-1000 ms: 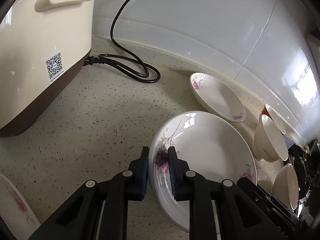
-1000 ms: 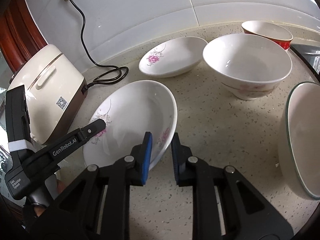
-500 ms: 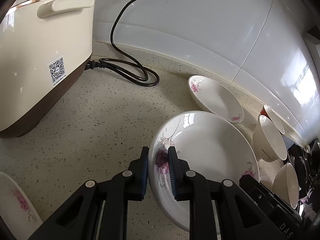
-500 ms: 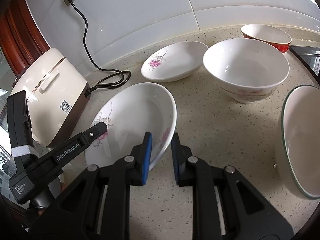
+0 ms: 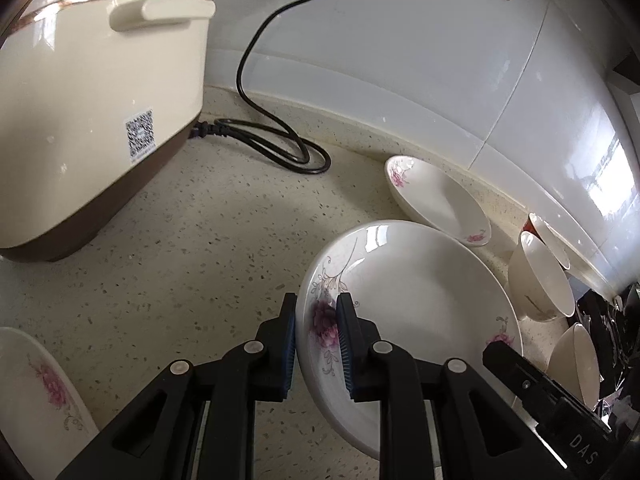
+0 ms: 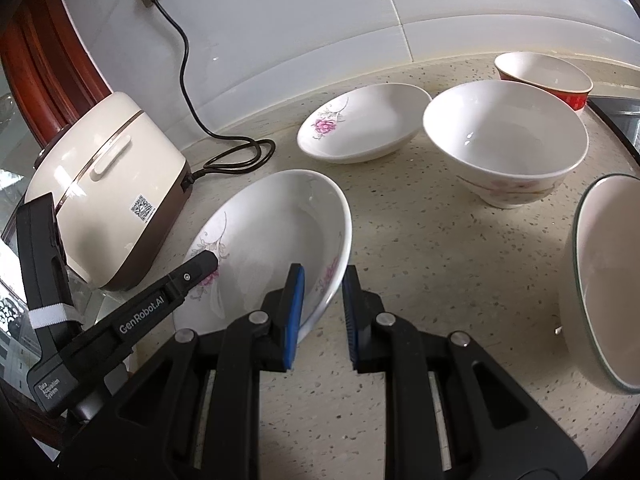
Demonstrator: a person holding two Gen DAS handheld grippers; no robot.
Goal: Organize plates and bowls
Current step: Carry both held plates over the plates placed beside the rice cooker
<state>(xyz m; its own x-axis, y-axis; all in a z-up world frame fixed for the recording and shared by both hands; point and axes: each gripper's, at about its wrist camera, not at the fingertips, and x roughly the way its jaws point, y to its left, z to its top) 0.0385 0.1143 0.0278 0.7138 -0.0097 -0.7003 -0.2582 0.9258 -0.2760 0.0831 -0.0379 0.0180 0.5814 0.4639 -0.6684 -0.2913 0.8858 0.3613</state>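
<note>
A white flowered plate [image 5: 416,304] is held off the speckled counter by both grippers. My left gripper [image 5: 316,332] is shut on its left rim over the purple flower. My right gripper [image 6: 322,300] is shut on the opposite rim of the same plate [image 6: 272,240]. A smaller flowered plate [image 6: 360,124] lies near the wall; it also shows in the left wrist view [image 5: 436,200]. A white bowl [image 6: 504,140] and a red bowl [image 6: 548,80] stand to the right. Another plate [image 5: 36,392] shows at the lower left.
A cream rice cooker [image 5: 96,92] stands at the left, its black cord [image 5: 276,148] coiled on the counter [image 5: 192,248] and running up the tiled wall. A green-rimmed bowl [image 6: 608,280] stands at the right edge. A dark sink edge [image 6: 616,116] lies far right.
Both grippers have lifted the plate a little and carried it slightly back from the wall; the grips are unchanged.
</note>
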